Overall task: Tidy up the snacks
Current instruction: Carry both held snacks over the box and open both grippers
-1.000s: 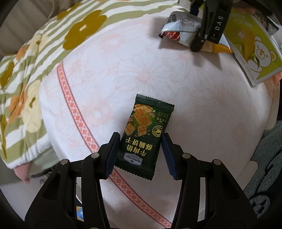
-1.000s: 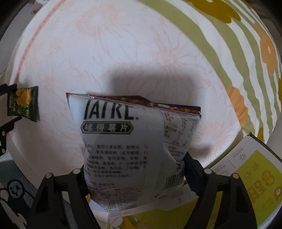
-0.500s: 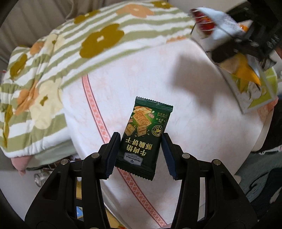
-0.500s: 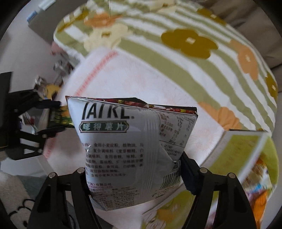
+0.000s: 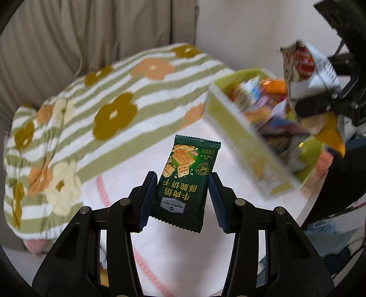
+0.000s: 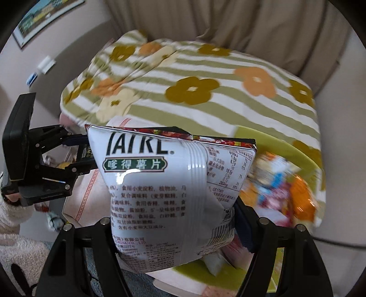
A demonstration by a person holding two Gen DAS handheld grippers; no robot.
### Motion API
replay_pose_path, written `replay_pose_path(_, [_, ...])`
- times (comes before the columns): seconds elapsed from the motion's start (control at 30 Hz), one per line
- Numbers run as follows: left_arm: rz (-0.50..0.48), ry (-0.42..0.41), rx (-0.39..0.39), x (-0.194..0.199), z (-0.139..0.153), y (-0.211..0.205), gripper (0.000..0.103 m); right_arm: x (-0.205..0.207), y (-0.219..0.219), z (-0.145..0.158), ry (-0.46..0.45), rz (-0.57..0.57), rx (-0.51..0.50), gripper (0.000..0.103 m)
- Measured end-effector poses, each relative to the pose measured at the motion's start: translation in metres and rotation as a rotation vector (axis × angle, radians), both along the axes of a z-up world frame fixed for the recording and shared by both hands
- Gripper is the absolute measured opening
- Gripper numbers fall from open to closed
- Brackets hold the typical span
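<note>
While the left claw (image 5: 183, 201) pinches a dark green cracker packet (image 5: 186, 182) by its lower edges, with the packet standing upright between the blue pads (image 5: 146, 201), the right claw (image 6: 173, 230) is clamped on a white crisp bag (image 6: 169, 189) whose printed back fills the near part of its own view; those jaws closed a little within the past second, and the bag sits between them, crumpled where they press. Both packets hang in the air above a pale pink cover (image 5: 228, 182) with a red patterned stripe, not touching it. Just beyond the cracker packet and to the right, a yellow-green box (image 5: 242, 141) rests on that cover, open at the top and filled with mixed snack packets (image 5: 270, 114), blurred too much to tell apart. The crisp bag, seen from the left side, hovers at the far right over the box's far end. Farther off and to the left lies a quilt (image 5: 91, 109) striped green and white with large orange, mustard and cream flowers. Behind it hangs a beige curtain (image 5: 91, 34), and a framed picture (image 6: 45, 18) shows on the wall at far left.
</note>
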State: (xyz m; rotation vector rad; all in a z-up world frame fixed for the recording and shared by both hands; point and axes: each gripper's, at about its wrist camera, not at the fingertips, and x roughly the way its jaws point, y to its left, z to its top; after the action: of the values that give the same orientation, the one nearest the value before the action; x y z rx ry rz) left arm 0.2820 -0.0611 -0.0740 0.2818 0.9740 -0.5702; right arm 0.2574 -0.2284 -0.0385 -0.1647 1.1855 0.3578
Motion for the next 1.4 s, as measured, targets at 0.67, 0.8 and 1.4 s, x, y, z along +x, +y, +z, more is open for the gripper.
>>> replay_pose_path(0.67, [0.025, 0.051, -0.118, -0.024, 0.007, -0.249, 0.043, -0.068, -0.186, -0.021, -0.004, -0.187, 0.123, 0.071])
replay_pose_path(0.8, [0.03, 0.041, -0.062, -0.023, -0.002, -0.264, 0.047, -0.071, -0.199, -0.031, 0.009, -0.208, 0.13, 0.071])
replay_pose_path(1.4, [0.202, -0.051, -0.04, -0.026, 0.019, -0.198, 0.102, -0.057, -0.19, -0.052, 0.011, -0.212, 0.11, 0.071])
